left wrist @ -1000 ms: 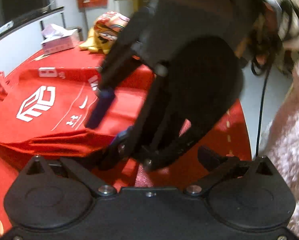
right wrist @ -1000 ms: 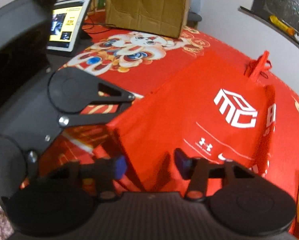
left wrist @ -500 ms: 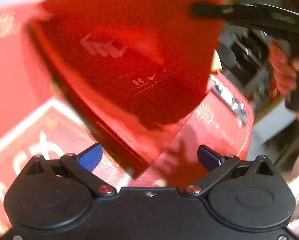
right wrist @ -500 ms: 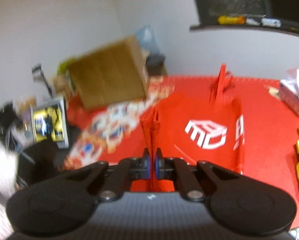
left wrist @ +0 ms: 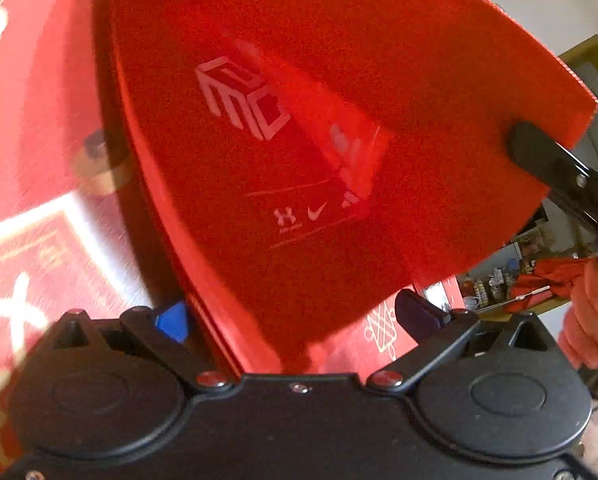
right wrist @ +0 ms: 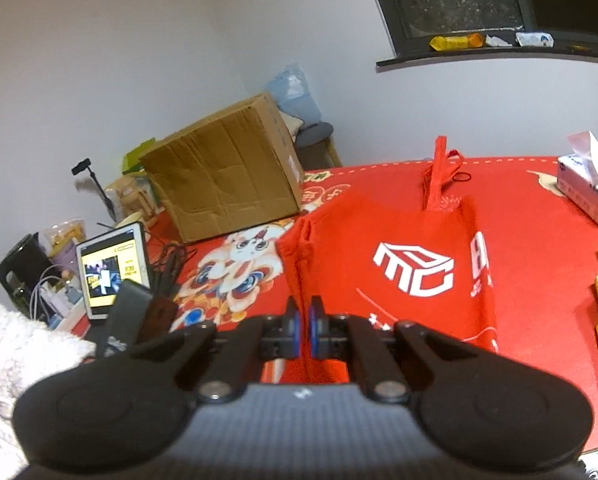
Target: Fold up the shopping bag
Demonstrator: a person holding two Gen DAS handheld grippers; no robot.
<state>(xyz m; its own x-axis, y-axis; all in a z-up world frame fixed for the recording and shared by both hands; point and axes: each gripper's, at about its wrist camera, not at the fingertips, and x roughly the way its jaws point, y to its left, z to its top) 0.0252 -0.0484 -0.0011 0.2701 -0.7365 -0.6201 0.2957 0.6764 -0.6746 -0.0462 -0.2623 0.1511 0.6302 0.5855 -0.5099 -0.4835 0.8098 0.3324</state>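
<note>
The landmark is the flat red cloth shopping bag [right wrist: 399, 264] with a white cube logo; it lies on the tabletop [right wrist: 539, 240], which wears a red cloth with a cartoon lion print, and its near corner is lifted up off the cloth.

Far to the left of the bag in the right wrist view sits a fluffy white sleeve [right wrist: 15, 348]; next comes a white tablet [right wrist: 113, 268] with a lit yellow screen, propped up; behind it and still left of the bag stands a big brown cardboard box [right wrist: 223, 172]; then, right at the bag's near left corner, the right hand-held gripper [right wrist: 304, 332] has its blue pads pressed together, pinching a thin edge of the red cloth between them; the bag's two red handles [right wrist: 439, 172] stick up at its far end; well to the right of the bag rests a white tissue box [right wrist: 587, 188] with a tissue poking out.

In the left wrist view the bag [left wrist: 299, 120] fills most of the picture, held up like a slanted sheet; the left hand-held gripper [left wrist: 295, 316] is spread wide below it, one blue pad on the bag's left and one dark pad on its right; the bag's low edge hangs between them and neither pad presses it; at the bag's right corner the black tip of the other hand-held gripper [left wrist: 539, 160] grips the cloth; a hand [left wrist: 587, 312] shows below that.
</note>
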